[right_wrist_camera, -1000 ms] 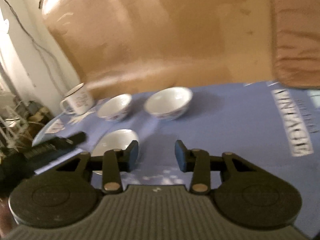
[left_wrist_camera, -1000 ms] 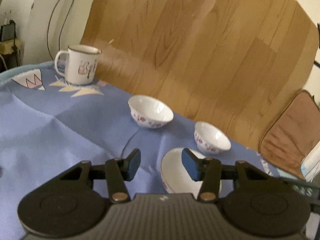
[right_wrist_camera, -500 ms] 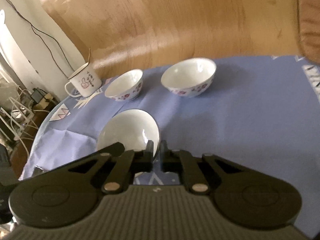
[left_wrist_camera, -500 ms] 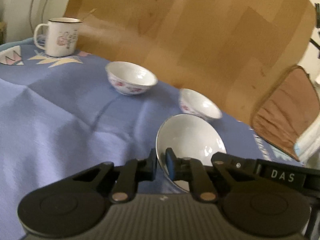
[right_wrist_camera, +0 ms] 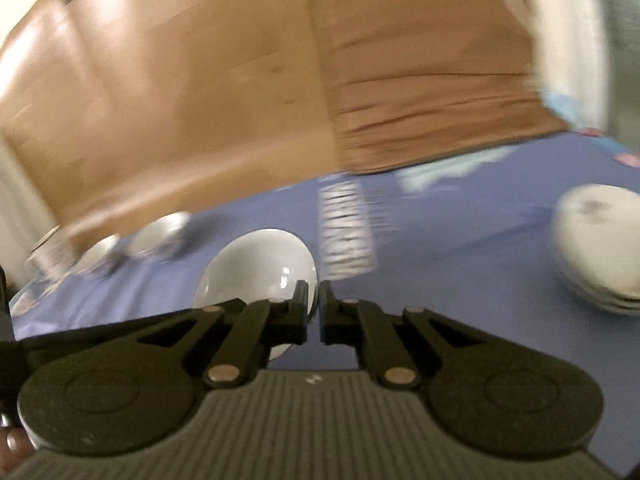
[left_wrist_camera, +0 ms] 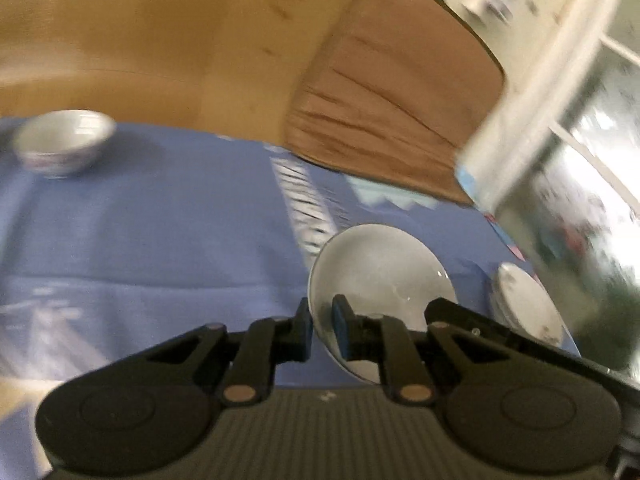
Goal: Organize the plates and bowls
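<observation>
i've got both grippers pinched on opposite rims of the same shallow white ceramic plate (left_wrist_camera: 380, 272), probably so it stays level while carried. left gripper (left_wrist_camera: 322, 330) fingers are nearly closed with the rim between them, right gripper (right_wrist_camera: 313, 312) the same on the far edge. ahead and to the right of the right fingers sits a small stack of white plates (right_wrist_camera: 596, 240), my guess for the drop spot. the blue tablecloth (left_wrist_camera: 168, 232) between is bare, though that stack sits close to the table edge.
</observation>
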A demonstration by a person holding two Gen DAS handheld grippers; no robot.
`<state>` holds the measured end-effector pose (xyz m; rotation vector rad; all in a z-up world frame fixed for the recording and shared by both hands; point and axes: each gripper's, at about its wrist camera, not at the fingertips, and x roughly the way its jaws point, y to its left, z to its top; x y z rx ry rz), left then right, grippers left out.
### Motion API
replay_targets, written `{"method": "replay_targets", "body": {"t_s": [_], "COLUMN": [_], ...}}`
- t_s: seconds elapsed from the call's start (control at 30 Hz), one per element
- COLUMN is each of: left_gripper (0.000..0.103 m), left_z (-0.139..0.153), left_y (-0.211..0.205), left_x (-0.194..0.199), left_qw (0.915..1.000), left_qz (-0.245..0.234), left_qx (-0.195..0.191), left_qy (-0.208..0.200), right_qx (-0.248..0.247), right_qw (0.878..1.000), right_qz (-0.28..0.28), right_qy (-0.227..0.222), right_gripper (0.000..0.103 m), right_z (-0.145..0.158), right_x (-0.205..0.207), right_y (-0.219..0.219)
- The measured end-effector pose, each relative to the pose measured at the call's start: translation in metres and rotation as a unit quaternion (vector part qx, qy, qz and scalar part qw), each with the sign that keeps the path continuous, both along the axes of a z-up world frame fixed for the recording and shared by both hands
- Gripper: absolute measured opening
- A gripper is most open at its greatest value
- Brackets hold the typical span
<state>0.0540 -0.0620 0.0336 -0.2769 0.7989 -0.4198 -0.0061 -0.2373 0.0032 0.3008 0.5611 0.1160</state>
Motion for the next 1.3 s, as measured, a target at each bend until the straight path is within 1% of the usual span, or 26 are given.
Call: {"method": "replay_targets", "body": {"t_s": [0.1, 0.13, 0.2, 0.27, 0.3, 0.33, 0.37, 0.43, 0.5, 0.57, 0.63, 0.7, 0.73, 0.77, 0.83, 0.9, 0.97, 1.03, 1.1, 1.17, 1.3], "left_gripper": [0.013, 0.016, 0.019, 0.029, 0.032, 0.036, 0.039, 0.04, 0.04, 0.04, 0.04, 0.04, 0.04, 0.04, 0.04, 0.041, 0.04, 0.04, 0.04, 0.04, 0.041], "left_z": [-0.005, -0.006, -0.007, -0.003, 0.001, 0.006, 0.012, 0.022, 0.026, 0.023, 0.016, 0.009, 0.005, 0.0, -0.007, -0.013, -0.017, -0.019, -0.021, -0.02, -0.021], "left_y": [-0.032, -0.04, -0.051, -0.052, -0.048, -0.043, -0.037, -0.016, 0.006, 0.033, 0.061, 0.087, 0.1, 0.112, 0.135, 0.153, 0.173, 0.187, 0.191, 0.194, 0.2], "left_x": [0.008, 0.01, 0.01, 0.006, 0.001, -0.002, -0.004, -0.011, -0.014, -0.013, -0.011, -0.009, -0.008, -0.007, -0.003, -0.002, -0.003, -0.002, -0.002, -0.005, -0.004], "left_qw": [0.9996, 0.9993, 0.9986, 0.998, 0.998, 0.9977, 0.9972, 0.9957, 0.9936, 0.9903, 0.9856, 0.9782, 0.9738, 0.9705, 0.9664, 0.9623, 0.9607, 0.9627, 0.9627, 0.9627, 0.9622], "left_qz": [-0.018, -0.021, -0.024, -0.023, -0.023, -0.019, -0.012, 0.008, 0.037, 0.075, 0.116, 0.153, 0.17, 0.182, 0.196, 0.214, 0.234, 0.247, 0.253, 0.256, 0.262], "left_qx": [0.019, 0.029, 0.046, 0.058, 0.057, 0.058, 0.059, 0.058, 0.058, 0.065, 0.079, 0.107, 0.123, 0.134, 0.152, 0.159, 0.142, 0.102, 0.086, 0.077, 0.058], "left_qy": [0.009, 0.011, 0.008, -0.003, -0.014, -0.029, -0.043, -0.072, -0.09, -0.097, -0.095, -0.09, -0.088, -0.084, -0.066, -0.053, -0.043, -0.042, -0.044, -0.045, -0.046], "right_qx": [0.009, 0.013, 0.022, 0.016, 0.014, 0.015, 0.014, 0.009, 0.008, 0.004, -0.008, -0.014, -0.015, -0.017, -0.021, -0.017, -0.005, 0.001, 0.032, 0.064, 0.087], "right_qw": [0.999, 0.999, 0.998, 0.999, 0.998, 0.998, 0.997, 0.994, 0.991, 0.99, 0.992, 0.994, 0.994, 0.994, 0.992, 0.988, 0.982, 0.981, 0.979, 0.978, 0.981], "right_qz": [-0.035, -0.043, -0.049, -0.051, -0.055, -0.059, -0.069, -0.087, -0.089, -0.072, -0.034, 0.017, 0.044, 0.072, 0.12, 0.154, 0.177, 0.179, 0.183, 0.179, 0.15], "right_qy": [0.01, 0.014, 0.017, 0.01, 0.002, -0.011, -0.03, -0.068, -0.099, -0.12, -0.125, -0.111, -0.097, -0.076, -0.029, 0.026, 0.067, 0.072, 0.087, 0.091, 0.088], "right_gripper": [0.008, 0.009, 0.013, 0.015, 0.015, 0.017, 0.02, 0.028, 0.028, 0.028, 0.028, 0.028, 0.028, 0.028, 0.028, 0.028, 0.029, 0.028, 0.028, 0.028, 0.028], "right_z": [-0.009, -0.012, -0.018, -0.019, -0.018, -0.016, -0.012, -0.002, 0.005, 0.011, 0.012, 0.008, 0.005, 0.0, -0.01, -0.025, -0.033, -0.028, -0.021, -0.01, 0.007], "right_x": [-0.003, -0.002, -0.001, -0.002, -0.005, -0.008, -0.014, -0.027, -0.034, -0.041, -0.041, -0.038, -0.034, -0.028, -0.016, -0.002, 0.009, 0.018, 0.036, 0.053, 0.09], "right_y": [-0.028, -0.034, -0.041, -0.039, -0.039, -0.039, -0.038, -0.039, -0.034, -0.024, -0.006, 0.016, 0.028, 0.041, 0.062, 0.08, 0.092, 0.101, 0.106, 0.112, 0.136]}}
